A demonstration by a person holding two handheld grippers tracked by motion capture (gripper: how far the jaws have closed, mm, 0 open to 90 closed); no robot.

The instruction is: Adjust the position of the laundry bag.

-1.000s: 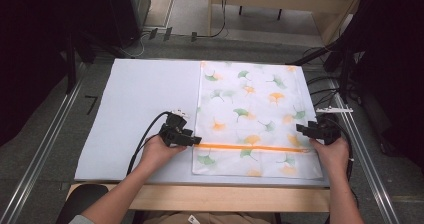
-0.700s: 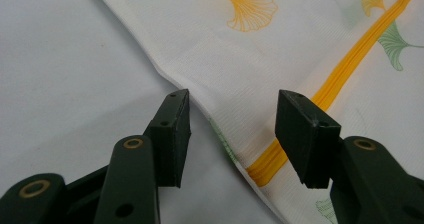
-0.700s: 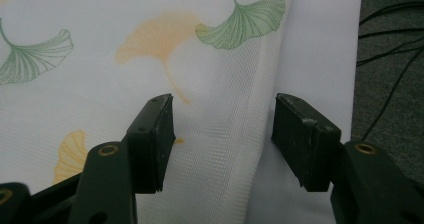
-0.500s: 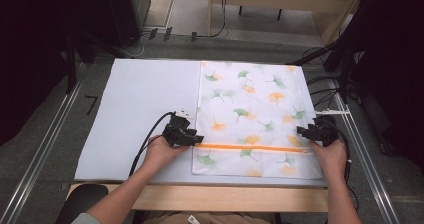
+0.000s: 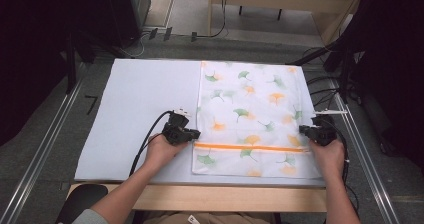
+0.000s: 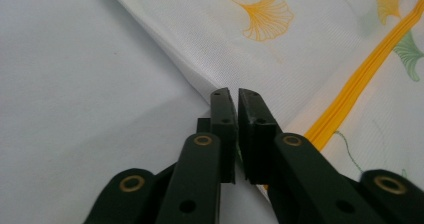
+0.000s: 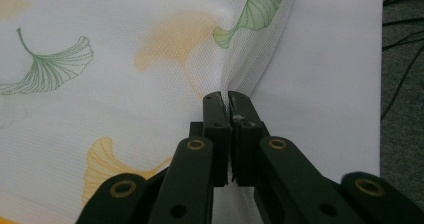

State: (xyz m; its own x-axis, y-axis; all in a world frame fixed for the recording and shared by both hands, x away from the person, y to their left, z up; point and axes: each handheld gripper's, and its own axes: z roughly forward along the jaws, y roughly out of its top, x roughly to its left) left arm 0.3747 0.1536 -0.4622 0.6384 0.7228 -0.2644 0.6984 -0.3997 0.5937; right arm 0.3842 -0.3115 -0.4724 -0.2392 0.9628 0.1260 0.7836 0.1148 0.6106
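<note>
1. I see the bag [image 5: 250, 119], white mesh w/ ginkgo-leaf print, lying flat on the right half of the mat [image 5: 140, 109], which covers the table [image 5: 200, 196].
2. An orange zip [image 5: 250, 147] runs across the bag near its front edge, roughly level w/ both grippers.
3. My L gripper [image 5: 192, 134] sits at the bag's left edge, just above the zip's end, hand behind it.
4. L gripper view: jaws have just been closing and are now pressed together on the bag's [image 6: 300, 44] left hem. The cloth rises into a small ridge right at the tips [image 6: 235, 96]. The zip [image 6: 360, 74] runs off diagonally to the right of the jaws.
5. My R gripper [image 5: 305, 130] is at the bag's right edge, also about zip height, hand behind it near the table's front-right.
6. R gripper view: jaws have just been closing too, now pinching the right hem. The bag [image 7: 125, 49] puckers into a fold running up from the tips [image 7: 227, 101]; a bit of mat [image 7: 330, 84] shows right of it.
7. Both hems are gripped; rest of the bag is flat on the mat, no part clearly lifted as far as I can tell.
8. Cables [image 5: 145, 144] trail from the L gripper toward the front edge.
</note>
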